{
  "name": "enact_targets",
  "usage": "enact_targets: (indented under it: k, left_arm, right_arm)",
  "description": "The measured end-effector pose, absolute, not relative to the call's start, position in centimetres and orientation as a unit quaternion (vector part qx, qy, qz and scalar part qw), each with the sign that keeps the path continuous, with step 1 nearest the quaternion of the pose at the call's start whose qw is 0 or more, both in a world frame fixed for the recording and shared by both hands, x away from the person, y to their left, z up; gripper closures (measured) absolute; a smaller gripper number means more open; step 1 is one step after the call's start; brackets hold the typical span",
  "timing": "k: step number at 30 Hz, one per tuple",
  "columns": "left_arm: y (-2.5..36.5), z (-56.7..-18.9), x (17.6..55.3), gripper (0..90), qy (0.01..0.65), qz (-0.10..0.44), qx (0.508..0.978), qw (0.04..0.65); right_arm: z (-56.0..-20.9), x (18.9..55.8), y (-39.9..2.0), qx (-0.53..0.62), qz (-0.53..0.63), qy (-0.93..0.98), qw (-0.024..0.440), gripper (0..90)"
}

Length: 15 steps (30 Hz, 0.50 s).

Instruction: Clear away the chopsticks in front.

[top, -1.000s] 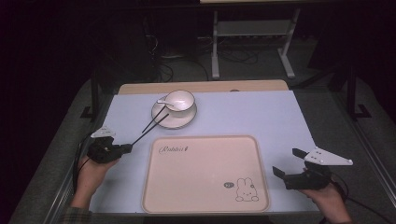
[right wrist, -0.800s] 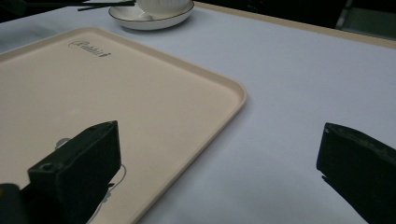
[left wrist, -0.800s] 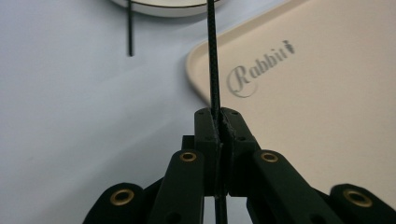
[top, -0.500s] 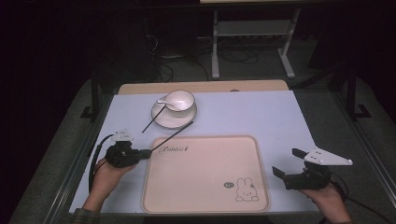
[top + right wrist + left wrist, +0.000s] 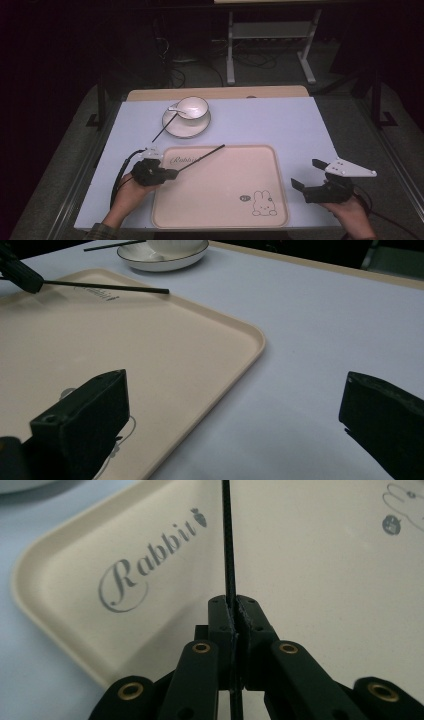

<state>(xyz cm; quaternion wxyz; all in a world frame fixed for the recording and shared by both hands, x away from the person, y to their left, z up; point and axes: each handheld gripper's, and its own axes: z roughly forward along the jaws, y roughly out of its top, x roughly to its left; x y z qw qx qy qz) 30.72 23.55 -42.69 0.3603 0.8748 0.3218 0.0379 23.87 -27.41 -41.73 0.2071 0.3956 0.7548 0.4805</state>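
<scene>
My left gripper (image 5: 174,172) is shut on a thin black chopstick (image 5: 202,156) at the left edge of the beige rabbit tray (image 5: 220,200). The stick reaches out low over the tray's upper left part. In the left gripper view the jaws (image 5: 232,607) pinch the chopstick (image 5: 227,540) above the tray (image 5: 310,555) near its "Rabbit" lettering. A second chopstick (image 5: 164,128) leans on the saucer (image 5: 186,125), which carries a white bowl (image 5: 192,107) and a spoon (image 5: 174,109). My right gripper (image 5: 307,174) stands open and holds nothing, on the table right of the tray (image 5: 150,350).
A pale blue mat (image 5: 265,122) covers the table, with a wooden strip (image 5: 215,93) along its far edge. The floor beyond holds a metal stand (image 5: 270,40) and cables. In the right gripper view the held chopstick (image 5: 110,287) lies over the tray's far corner.
My left gripper has moved right from the table's left side to the tray's left edge, carrying one chopstick away from the saucer. The right gripper has stayed put.
</scene>
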Motion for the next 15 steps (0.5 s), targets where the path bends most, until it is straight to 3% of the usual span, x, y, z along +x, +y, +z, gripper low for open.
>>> enact_targets:
  k: [15]
  left_arm:
    - [23.5, -43.9, 31.0, 83.0, 0.322, 0.030, 0.880, 0.348]
  right_arm:
    - [-41.7, 23.9, -27.3, 0.394, 0.481, 0.756, 0.207, 0.0]
